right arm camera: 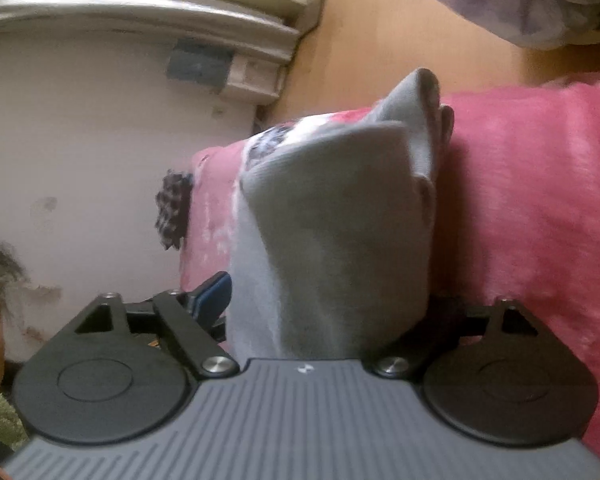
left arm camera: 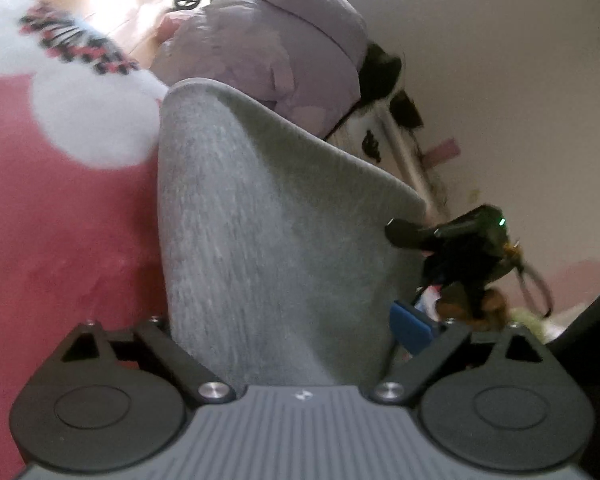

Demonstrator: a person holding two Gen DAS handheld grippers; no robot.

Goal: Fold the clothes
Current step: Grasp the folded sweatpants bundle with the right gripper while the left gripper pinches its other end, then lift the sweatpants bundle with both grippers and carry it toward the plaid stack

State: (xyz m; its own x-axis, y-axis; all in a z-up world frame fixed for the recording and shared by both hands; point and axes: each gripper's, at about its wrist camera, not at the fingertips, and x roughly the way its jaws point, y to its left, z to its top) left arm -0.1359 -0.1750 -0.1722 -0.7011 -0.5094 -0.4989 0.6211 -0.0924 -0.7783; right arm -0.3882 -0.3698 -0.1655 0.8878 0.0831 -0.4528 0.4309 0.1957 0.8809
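1. The gray cloth (left arm camera: 268, 216) fills the middle of both views, lifted above the pink bed (left arm camera: 60, 220).
2. The left gripper (left arm camera: 284, 344) pinches its near edge.
3. The right gripper (right arm camera: 320, 336) pinches the other corner, and the cloth stretches straight ahead.

Both wrist views tilted, close on shared grey garment (left arm camera: 268, 220) (right arm camera: 340, 220).

A lived-in home bedroom. A fuzzy pink plush blanket (right arm camera: 540, 208) with white patches covers the bed, lying to the right of the right tongs and to the left of the left tongs. Ahead of the left tongs sits a lilac quilted puffer jacket (left arm camera: 268, 44). Beyond the bed lies an orange wooden floor (right arm camera: 380, 40). A scuffed white plaster wall (right arm camera: 100, 140) with peeling paint rises left of the right tongs.
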